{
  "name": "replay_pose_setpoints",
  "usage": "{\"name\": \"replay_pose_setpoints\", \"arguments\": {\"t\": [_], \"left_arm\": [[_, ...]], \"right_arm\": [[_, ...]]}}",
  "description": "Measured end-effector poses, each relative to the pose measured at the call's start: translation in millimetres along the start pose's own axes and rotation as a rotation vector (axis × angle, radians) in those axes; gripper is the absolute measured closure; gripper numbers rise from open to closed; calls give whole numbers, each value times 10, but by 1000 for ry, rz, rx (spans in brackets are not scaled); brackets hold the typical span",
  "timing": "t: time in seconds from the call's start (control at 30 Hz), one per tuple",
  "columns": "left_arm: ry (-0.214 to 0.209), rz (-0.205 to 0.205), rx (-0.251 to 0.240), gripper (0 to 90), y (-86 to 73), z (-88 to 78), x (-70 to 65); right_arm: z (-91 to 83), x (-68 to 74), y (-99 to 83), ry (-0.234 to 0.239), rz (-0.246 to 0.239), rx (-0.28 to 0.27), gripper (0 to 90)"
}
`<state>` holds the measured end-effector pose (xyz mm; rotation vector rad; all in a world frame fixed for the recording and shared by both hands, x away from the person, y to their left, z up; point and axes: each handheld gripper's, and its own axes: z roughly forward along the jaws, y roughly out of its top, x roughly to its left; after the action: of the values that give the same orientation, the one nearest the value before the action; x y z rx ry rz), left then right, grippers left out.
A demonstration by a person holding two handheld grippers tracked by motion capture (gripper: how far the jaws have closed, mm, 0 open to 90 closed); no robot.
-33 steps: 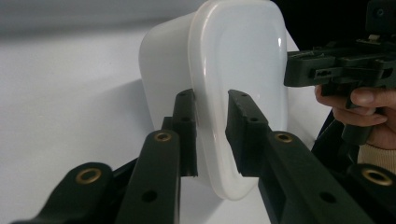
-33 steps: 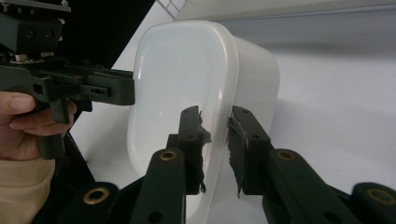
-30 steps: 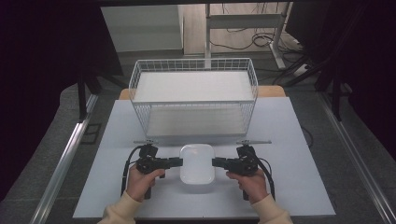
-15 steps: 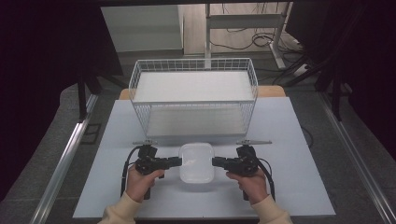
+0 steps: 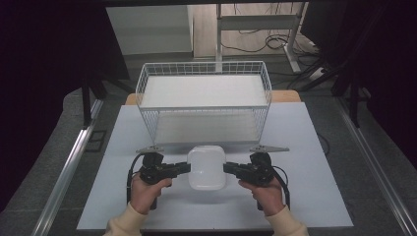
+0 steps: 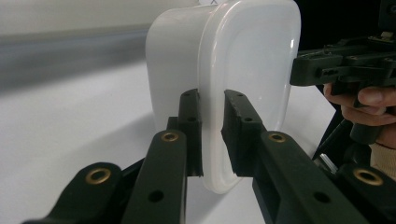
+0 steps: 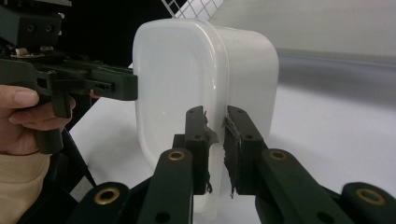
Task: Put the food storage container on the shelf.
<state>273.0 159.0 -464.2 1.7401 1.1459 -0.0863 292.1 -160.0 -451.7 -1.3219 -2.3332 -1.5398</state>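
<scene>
Two claws work one thing: our left claw [image 5: 186, 167] and right claw [image 5: 227, 168] each clench a side rim of the white plastic container [image 5: 207, 167], opposite each other so it stays level. Container sits over the counter [image 5: 314, 162], just in front of the wire basket [image 5: 204, 69], probably its destination.

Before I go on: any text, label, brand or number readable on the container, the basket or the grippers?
No readable text anywhere.
White plastic container: plain, no label or embossing visible.
White wire basket: no tag visible.
Left gripper and right gripper, both clamped on the container's rim: black jaws with brass rivets, no markings.
</scene>
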Motion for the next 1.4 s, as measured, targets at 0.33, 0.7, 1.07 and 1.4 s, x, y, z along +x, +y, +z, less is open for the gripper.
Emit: {"name": "replay_pose_setpoints", "arguments": {"t": [0.33, 0.7, 1.07, 1.4], "left_arm": [[5, 38, -25, 782, 74, -74, -80], [4, 73, -59, 780, 234, -157, -152], [20, 113, -98, 776, 550, -265, -250], [32, 143, -122, 773, 779, -362, -330]], "right_arm": [[-89, 118, 86, -20, -65, -27, 799], [-191, 209, 241, -18, -106, -62, 801], [-296, 313, 560, -29, -158, -100, 801], [-382, 393, 771, -26, -178, -132, 804]]}}
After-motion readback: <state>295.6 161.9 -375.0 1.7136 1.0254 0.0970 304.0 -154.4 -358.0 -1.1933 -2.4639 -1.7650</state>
